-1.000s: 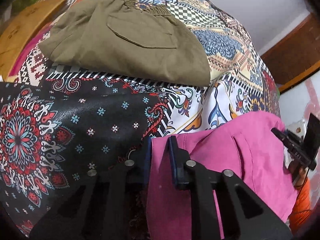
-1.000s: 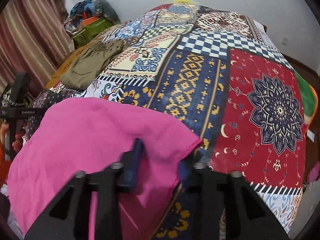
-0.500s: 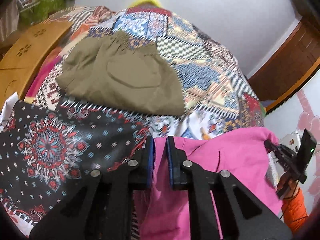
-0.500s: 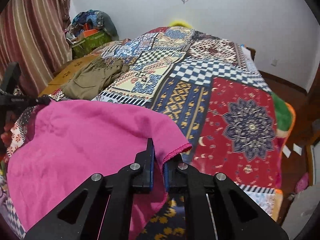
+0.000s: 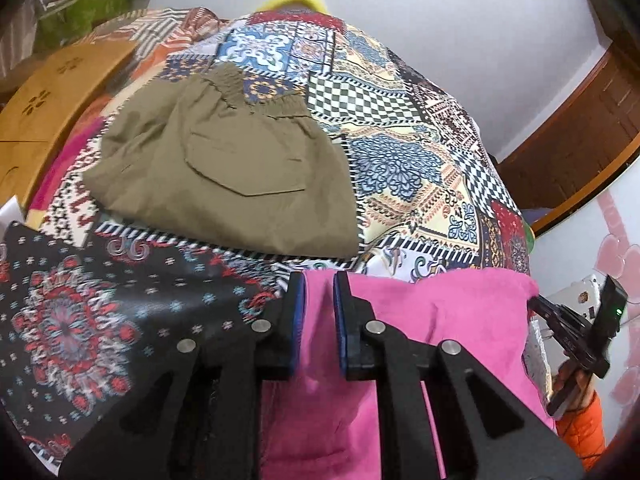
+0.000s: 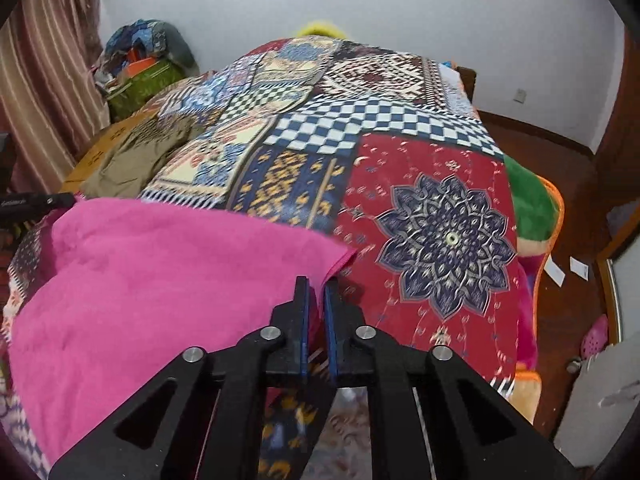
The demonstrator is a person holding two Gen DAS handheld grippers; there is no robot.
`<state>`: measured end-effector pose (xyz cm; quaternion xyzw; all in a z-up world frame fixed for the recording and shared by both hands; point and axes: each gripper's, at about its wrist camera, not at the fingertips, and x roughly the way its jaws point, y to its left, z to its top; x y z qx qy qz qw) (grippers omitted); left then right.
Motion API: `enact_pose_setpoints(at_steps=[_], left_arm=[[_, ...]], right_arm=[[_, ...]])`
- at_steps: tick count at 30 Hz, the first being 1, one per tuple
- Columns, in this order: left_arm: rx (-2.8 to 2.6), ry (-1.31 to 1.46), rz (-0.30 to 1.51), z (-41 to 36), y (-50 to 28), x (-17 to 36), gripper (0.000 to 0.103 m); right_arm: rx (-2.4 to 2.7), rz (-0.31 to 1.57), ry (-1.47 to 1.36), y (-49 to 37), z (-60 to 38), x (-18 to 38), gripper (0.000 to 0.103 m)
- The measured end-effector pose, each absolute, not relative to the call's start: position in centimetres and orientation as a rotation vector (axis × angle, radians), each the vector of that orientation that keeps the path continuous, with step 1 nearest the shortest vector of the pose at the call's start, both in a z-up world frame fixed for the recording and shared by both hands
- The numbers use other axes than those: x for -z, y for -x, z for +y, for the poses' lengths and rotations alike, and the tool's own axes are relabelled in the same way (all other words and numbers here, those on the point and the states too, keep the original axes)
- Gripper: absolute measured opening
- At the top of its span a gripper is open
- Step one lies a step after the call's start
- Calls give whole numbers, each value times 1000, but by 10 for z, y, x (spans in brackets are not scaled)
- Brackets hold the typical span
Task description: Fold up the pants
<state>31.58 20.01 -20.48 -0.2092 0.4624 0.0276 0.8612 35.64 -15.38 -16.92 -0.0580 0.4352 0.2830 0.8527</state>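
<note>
Both grippers' fingers are being eased apart, left gripper (image 5: pixel 319 280) and right gripper (image 6: pixel 315 285), with the pink pants (image 6: pixel 160 280) pinched between.

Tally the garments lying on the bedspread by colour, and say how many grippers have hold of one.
Pink pants: 1, pinched by the left gripper and the right gripper, both sets of jaws opening slightly
Olive-green pants: 1, lying untouched
Total garments on the patchwork bedspread: 2
Grippers holding one: 2
</note>
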Motion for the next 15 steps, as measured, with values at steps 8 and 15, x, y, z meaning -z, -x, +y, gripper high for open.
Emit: enact_pose_setpoints(at_steps=[8,15], left_arm=[[-62,298,928,179,-268,171,28],[86,126,991,101,-218,187,32]], right_arm=[[-758,879,136,-278,-131,132,26],[-835,998,214,-222,-110,160,27]])
